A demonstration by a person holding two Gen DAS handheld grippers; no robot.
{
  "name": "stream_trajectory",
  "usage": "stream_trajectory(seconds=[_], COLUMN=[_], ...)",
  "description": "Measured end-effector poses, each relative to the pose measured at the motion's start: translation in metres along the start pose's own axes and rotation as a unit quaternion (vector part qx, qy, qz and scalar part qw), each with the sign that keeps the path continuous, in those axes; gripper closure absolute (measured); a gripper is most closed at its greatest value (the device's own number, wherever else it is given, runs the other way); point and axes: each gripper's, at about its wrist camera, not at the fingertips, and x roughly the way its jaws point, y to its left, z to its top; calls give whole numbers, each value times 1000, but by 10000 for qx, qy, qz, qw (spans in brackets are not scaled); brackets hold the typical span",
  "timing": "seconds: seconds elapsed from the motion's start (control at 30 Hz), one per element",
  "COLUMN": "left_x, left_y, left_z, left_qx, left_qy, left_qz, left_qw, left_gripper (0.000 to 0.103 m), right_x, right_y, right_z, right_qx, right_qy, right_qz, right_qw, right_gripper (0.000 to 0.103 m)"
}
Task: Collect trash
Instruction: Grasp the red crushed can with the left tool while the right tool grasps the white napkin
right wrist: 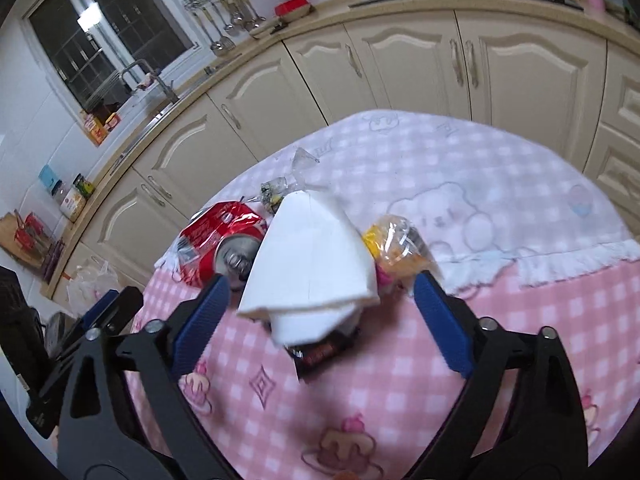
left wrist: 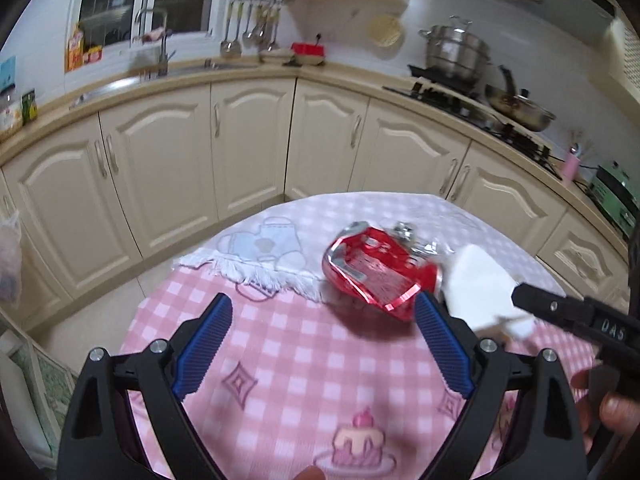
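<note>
A crushed red can (left wrist: 372, 268) lies on the pink checked tablecloth (left wrist: 280, 360), just beyond my left gripper (left wrist: 324, 302), which is open and holds nothing. Its right pad is close to the can's near edge. To the right of the can rests a folded white napkin (right wrist: 316, 260). My right gripper (right wrist: 322, 280) is open around the napkin's near end, and its pads stand clear of it. A dark wrapper (right wrist: 320, 354) pokes out from under the napkin. An orange-yellow plastic wrapper (right wrist: 400, 244) lies at the napkin's right and a clear wrapper (right wrist: 280, 188) behind it.
A white fringed towel (left wrist: 272, 248) covers the far half of the table. Cream kitchen cabinets (left wrist: 248, 140) curve round behind, with a sink, a stove and pots on the counter. A plastic bag (right wrist: 92, 284) sits on the floor at the left.
</note>
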Motion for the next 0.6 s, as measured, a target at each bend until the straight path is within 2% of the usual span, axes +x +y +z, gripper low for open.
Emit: stream_trajectory(seconds=[0.1, 0.17, 0.23, 0.3, 0.33, 0.37, 0.43, 0.53, 0.6], left_x=[23, 37, 50, 58, 59, 61, 67, 71, 69], left_y=[2, 2, 0, -3, -4, -6, -11, -18, -20], left_z=[7, 10, 8, 5, 5, 4, 1, -5, -7], left_qx=[-183, -335, -440, -563, -613, -636, -577, -534, -496], left_qy=[292, 465, 628, 714, 740, 780, 924, 995, 959], left_qz=[-159, -320, -541, -857, -969, -1062, -1087, -1313, -1292], left_qw=[9993, 9978, 9956, 9922, 9906, 9892, 9881, 9849, 9857], left_gripper=[13, 13, 15, 27, 40, 67, 100, 103, 103], right_x=[7, 6, 5, 1, -1, -4, -9, -15, -19], right_y=[0, -3, -6, -6, -6, -6, -5, -3, -2], right_z=[4, 6, 6, 4, 3, 2, -3, -11, -15], right_qx=[68, 109, 138, 58, 35, 34, -7, -123, -150], right_qy=[9, -15, 3, -11, -30, -51, -75, -55, -29], right_qz=[-14, -37, 22, 64, 99, 142, 195, 237, 251], right_qw=[10000, 9999, 9999, 10000, 9999, 9999, 9998, 9996, 9996], right_gripper=[37, 65, 70, 72, 74, 77, 78, 79, 79])
